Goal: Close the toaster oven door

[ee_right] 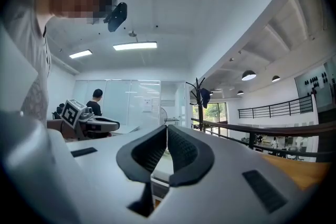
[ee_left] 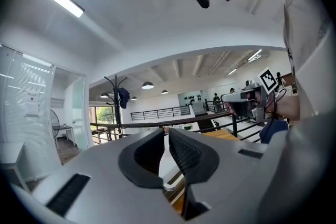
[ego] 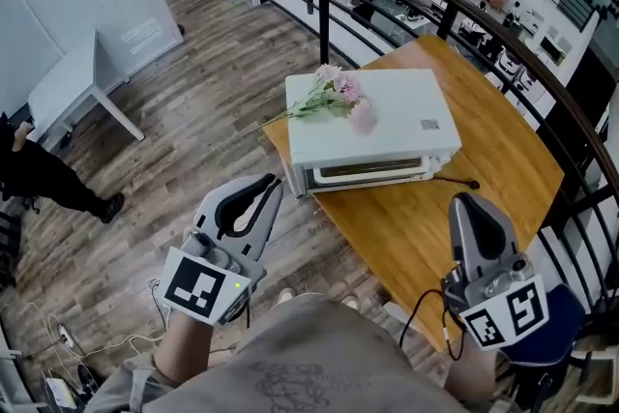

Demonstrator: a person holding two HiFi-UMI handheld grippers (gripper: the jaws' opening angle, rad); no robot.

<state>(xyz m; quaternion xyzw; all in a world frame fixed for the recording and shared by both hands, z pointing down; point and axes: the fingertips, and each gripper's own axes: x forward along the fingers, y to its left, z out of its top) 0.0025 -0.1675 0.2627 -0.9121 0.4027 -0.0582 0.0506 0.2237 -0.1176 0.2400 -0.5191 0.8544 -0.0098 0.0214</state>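
Observation:
A white toaster oven [ego: 372, 126] stands on the near corner of a wooden table [ego: 484, 179]. Its glass door [ego: 372, 172] faces me and stands upright against the front. A bunch of pink flowers [ego: 334, 97] lies on the oven's top. My left gripper [ego: 276, 181] is held up in the air, left of and short of the oven, jaws shut with nothing between them. My right gripper [ego: 462, 200] hovers over the table's near edge, right of the oven, shut and empty too. Both gripper views look level across the room, with the left gripper [ee_left: 165, 131] and the right gripper [ee_right: 167, 127] closed tip to tip.
A black railing [ego: 464, 5] curves behind the table. A black cord [ego: 455, 181] lies on the tabletop right of the oven. A white desk [ego: 68, 82] and a person in black [ego: 39, 174] are at the left. Cables [ego: 97, 343] lie on the wooden floor. A blue chair [ego: 561, 324] is at the lower right.

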